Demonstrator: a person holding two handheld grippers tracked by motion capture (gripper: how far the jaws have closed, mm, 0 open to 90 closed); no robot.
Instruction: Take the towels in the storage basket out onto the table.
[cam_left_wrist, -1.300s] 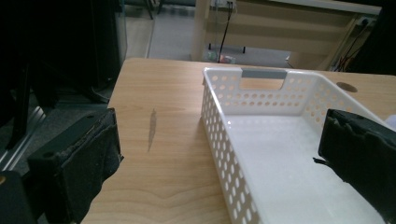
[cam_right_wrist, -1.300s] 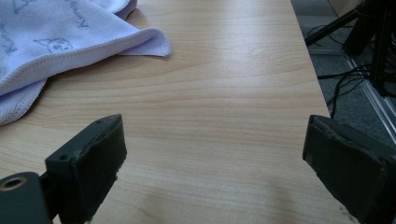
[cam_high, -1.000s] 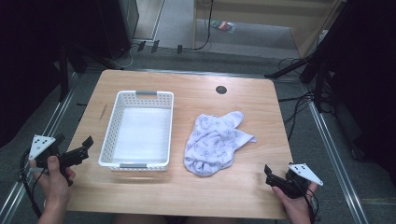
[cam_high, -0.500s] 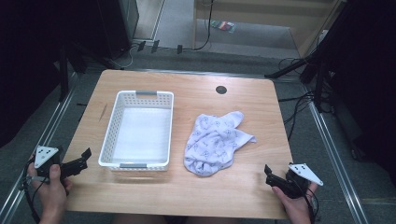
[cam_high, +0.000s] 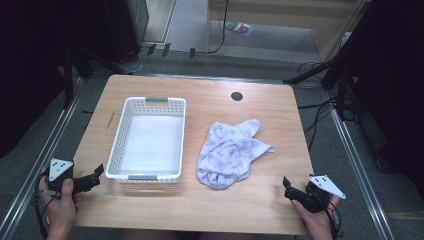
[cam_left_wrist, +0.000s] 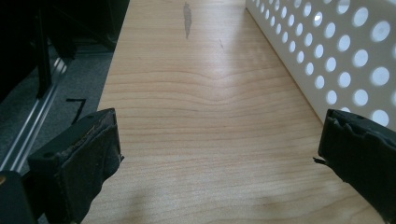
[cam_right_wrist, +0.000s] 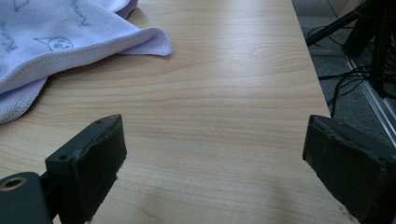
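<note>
The left tongs (cam_high: 95, 175) have their jaws wide apart with nothing between them, and they sit low over the near left corner of the tabletop (cam_high: 210, 205), just beside the near left corner of the white basket (cam_high: 150, 137). Compared with one second ago, the left tongs have moved toward the person and a little lower along the left edge; half a second ago they were already close to this place. The right tongs (cam_high: 289, 187) also stand with jaws wide apart and empty, at the near right edge of the tabletop, and they have not changed place since the earlier pictures.

In the left gripper view the left tongs (cam_left_wrist: 210, 154) look along a bare strip of wood between the left edge of the tabletop (cam_left_wrist: 196, 121) and the perforated wall of the basket (cam_left_wrist: 336, 60); this strip is narrow but free. In the right gripper view the right tongs (cam_right_wrist: 210, 158) face open wood, with the cloth (cam_right_wrist: 56, 42) ahead to the left, apart from the jaws, and the right edge of the tabletop (cam_right_wrist: 224, 102) near the outer jaw.

The pale printed cloth (cam_high: 230, 152) lies crumpled on the tabletop just beside the basket's right side, not touching it as far as I can see. The basket is empty. Basket and cloth lie as before.
</note>
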